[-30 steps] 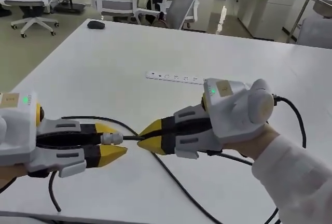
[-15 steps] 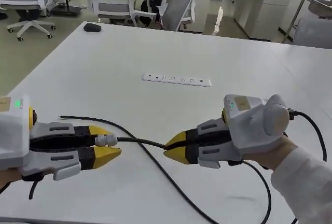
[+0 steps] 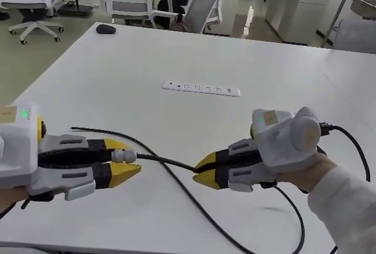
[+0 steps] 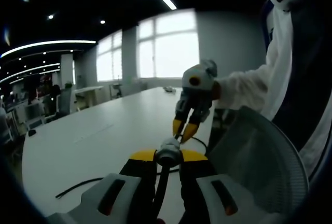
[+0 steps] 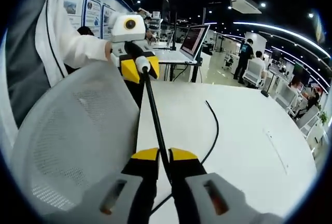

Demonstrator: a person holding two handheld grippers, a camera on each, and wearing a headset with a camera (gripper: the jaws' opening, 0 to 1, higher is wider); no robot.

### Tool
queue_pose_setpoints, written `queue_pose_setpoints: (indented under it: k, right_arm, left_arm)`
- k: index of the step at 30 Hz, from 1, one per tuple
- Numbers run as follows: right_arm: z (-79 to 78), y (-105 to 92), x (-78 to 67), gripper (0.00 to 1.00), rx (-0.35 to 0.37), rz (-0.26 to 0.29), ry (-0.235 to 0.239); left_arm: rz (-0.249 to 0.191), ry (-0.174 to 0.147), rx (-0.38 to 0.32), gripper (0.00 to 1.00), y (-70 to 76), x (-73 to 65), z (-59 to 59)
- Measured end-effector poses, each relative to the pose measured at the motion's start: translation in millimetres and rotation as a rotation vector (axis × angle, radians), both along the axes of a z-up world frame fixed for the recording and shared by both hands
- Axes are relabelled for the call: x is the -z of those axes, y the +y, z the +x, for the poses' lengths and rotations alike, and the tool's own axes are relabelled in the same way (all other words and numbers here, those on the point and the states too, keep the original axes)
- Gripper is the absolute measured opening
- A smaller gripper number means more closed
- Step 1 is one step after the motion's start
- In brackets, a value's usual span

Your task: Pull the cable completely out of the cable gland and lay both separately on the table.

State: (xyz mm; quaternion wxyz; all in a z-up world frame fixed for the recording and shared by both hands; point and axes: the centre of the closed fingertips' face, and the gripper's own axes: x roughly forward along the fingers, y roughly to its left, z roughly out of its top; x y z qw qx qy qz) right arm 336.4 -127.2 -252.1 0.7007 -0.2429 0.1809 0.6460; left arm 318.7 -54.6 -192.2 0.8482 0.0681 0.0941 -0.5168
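Observation:
My left gripper is shut on the small grey cable gland, which pokes out between its yellow tips. A black cable runs out of the gland, taut above the white table, to my right gripper, which is shut on it. In the left gripper view the gland sits between the jaws, with the right gripper facing it. In the right gripper view the cable leads straight from my gripper up to the gland in the left gripper.
A white power strip lies mid-table and a dark mouse at the far left corner. More black cable curves across the table under the grippers. Office chairs stand beyond. A grey mesh chair back is close.
The grippers, almost tip to tip a second ago, have drawn apart. The right one moved right, and the stretch of cable between gland and right gripper has grown.

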Motion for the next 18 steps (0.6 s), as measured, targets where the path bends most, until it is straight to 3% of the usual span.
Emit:
queue_pose_setpoints:
  k: [4, 7, 10, 15, 18]
  right_arm:
    - [0.2, 6.1, -7.5, 0.19, 0.01, 0.013, -0.012]
    - [0.7, 12.1, -16.8, 0.19, 0.005, 0.032, -0.026]
    - [0.7, 19.3, -25.0, 0.19, -0.008, 0.037, -0.042]
    - [-12.4, 42.9, -47.1, 0.2, -0.095, 0.094, -0.09]
    - [-20.2, 54.2, -50.6, 0.2, -0.151, 0.098, -0.114]
  left_arm:
    - [-0.008, -0.01, -0.01, 0.17, 1.7, -2.8, 1.8]
    - [-0.006, -0.014, -0.013, 0.17, 2.1, -2.9, 2.5]
    - [0.023, -0.01, 0.004, 0.17, -1.3, 3.0, 0.4]
    - [0.029, -0.005, 0.022, 0.17, -3.5, 4.7, -2.6]
    - [0.02, -0.003, 0.02, 0.18, -3.0, 3.6, -2.0]
